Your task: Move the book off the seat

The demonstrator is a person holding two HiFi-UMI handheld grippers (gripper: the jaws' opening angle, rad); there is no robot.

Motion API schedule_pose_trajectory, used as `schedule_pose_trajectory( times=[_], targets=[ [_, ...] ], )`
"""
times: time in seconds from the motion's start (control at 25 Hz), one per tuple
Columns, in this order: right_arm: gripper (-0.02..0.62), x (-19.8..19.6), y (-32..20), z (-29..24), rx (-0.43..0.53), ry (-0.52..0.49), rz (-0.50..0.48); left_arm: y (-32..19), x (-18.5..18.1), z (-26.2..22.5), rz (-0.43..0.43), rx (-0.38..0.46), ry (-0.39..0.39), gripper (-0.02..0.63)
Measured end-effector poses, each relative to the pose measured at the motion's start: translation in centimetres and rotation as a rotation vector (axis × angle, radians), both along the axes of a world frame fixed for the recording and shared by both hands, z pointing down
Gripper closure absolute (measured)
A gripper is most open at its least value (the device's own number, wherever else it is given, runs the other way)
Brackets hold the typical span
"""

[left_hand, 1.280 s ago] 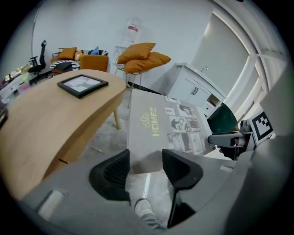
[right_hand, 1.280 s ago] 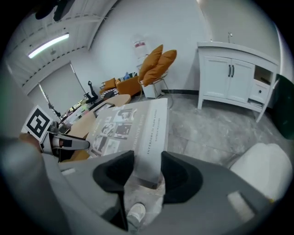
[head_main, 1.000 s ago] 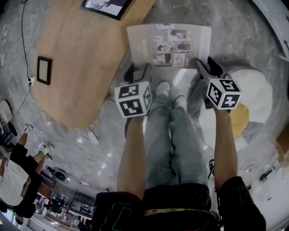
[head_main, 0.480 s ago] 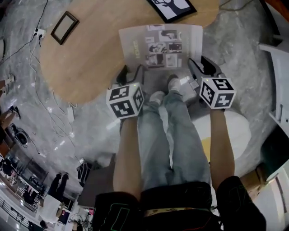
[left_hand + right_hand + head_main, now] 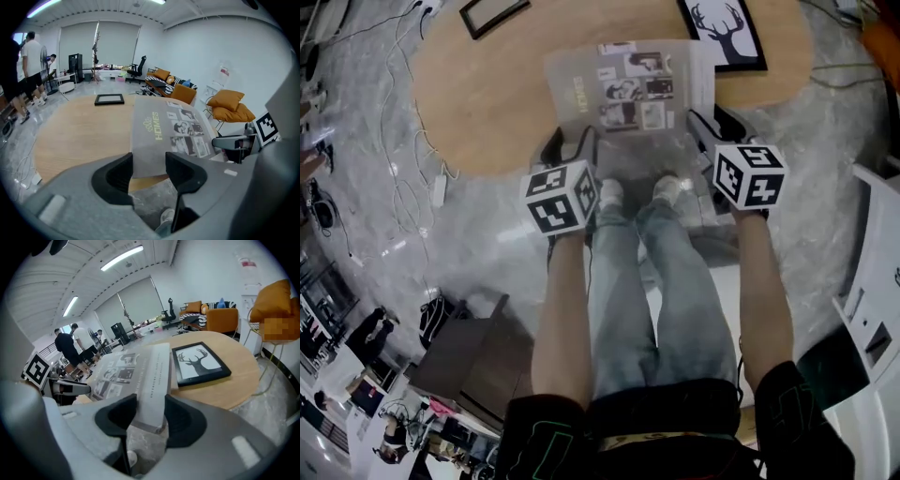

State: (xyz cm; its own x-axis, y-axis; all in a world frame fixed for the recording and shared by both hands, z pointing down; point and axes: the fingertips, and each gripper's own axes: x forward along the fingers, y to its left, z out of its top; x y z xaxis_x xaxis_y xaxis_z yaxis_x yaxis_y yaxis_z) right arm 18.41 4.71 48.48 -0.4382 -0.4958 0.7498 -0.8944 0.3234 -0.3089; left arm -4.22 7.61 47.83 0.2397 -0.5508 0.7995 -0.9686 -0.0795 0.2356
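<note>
The book [image 5: 628, 89] is large, flat and grey, with "HOMES" and several photos on its cover. It hangs level over the near edge of the round wooden table [image 5: 487, 103], held at its two near corners. My left gripper [image 5: 572, 150] is shut on the book's left corner, and in the left gripper view the book [image 5: 164, 136] sits between that gripper's [image 5: 149, 171] dark pads. My right gripper [image 5: 712, 127] is shut on the right corner, clamping the book [image 5: 140, 376] by its spine edge where that gripper [image 5: 150, 416] closes. No seat is in view.
A framed deer picture [image 5: 722, 33] lies on the table right of the book, and a small black frame [image 5: 492, 14] lies at the far left. Cables [image 5: 412, 75] trail over the marble floor. The person's legs [image 5: 647, 272] stand below the book. White furniture [image 5: 872, 309] stands at the right.
Both grippers have carried the book away from the white seat with the yellow cushion, which has left the view. The book now hangs over the table's edge instead of the floor.
</note>
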Motion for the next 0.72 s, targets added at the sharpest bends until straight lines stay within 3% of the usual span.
schedule_pose_trajectory(
  times=[0.16, 0.72],
  targets=[
    [0.405, -3.8, -2.9, 0.1, -0.02, 0.006, -0.041, -2.0, -3.7, 0.0, -0.039, -0.013, 0.0, 0.382],
    [0.405, -3.2, -4.2, 2.3, -0.058, 0.061, -0.104, -2.0, -2.8, 3.2, -0.075, -0.046, 0.052, 0.382]
  ],
)
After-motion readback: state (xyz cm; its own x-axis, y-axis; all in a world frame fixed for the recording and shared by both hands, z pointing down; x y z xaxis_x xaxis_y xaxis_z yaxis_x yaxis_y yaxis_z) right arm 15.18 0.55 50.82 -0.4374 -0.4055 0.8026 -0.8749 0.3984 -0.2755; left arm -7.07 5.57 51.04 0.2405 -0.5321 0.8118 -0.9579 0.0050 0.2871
